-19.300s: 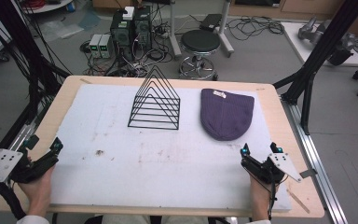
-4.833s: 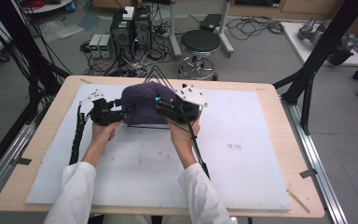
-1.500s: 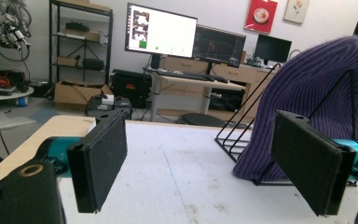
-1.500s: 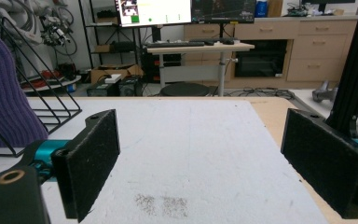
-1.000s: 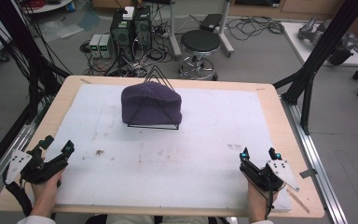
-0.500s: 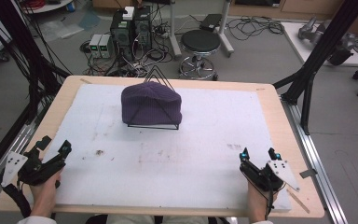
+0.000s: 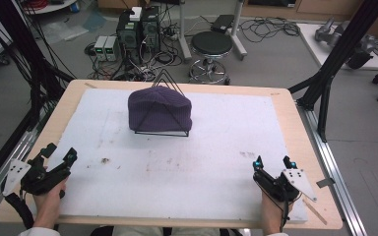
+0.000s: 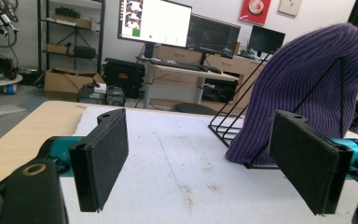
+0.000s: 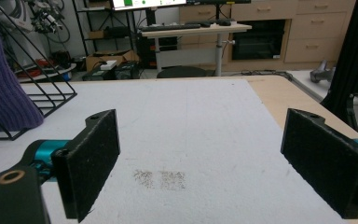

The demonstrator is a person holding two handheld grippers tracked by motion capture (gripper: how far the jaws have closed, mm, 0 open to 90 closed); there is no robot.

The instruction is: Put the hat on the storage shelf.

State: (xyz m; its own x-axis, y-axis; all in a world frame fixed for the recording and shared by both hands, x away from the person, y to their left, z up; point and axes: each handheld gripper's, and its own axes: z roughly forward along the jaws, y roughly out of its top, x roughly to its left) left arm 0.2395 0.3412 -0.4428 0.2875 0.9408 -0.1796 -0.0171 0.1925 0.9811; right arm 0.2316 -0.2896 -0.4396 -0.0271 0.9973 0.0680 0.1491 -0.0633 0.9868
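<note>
At table's near corners – left claw and right claw gape, empty

i see a purple ribbed knit beanie over a black wire rack. the mat under it is white with brownish-grey smudges, and the table edge is pale wood. my left gripper and right gripper are black, each with 2 black pads, teal metal at the jaw bases, and a grey 3-cornered plate on top.
</note>
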